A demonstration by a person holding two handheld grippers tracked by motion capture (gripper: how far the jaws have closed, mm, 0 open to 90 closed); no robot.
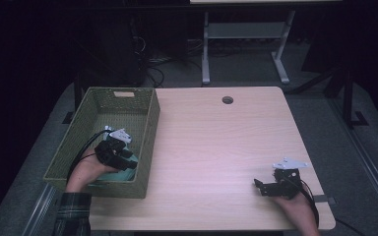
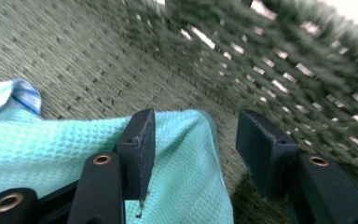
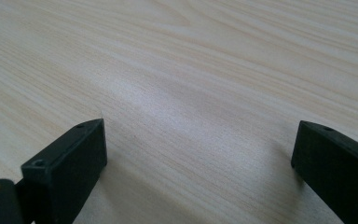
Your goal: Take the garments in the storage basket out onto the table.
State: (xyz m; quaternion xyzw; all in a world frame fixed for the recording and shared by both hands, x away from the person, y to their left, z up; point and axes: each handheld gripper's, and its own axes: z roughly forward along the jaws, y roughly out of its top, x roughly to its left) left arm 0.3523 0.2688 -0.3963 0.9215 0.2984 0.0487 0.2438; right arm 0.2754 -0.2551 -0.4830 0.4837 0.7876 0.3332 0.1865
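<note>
Hovering inside the green basket [image 1: 147,118], left gripper [image 2: 193,144] jaws apart over the teal cloth [image 2: 51,154] on its floor, apparently just dropped; right gripper [image 1: 268,188] wide open, empty, right of basket; next, lift out.

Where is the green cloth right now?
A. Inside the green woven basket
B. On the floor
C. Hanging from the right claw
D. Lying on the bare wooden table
A: the green cloth lies on the woven bottom of the basket, with the open left claw right over it, while the right claw sits open above bare table.
</note>
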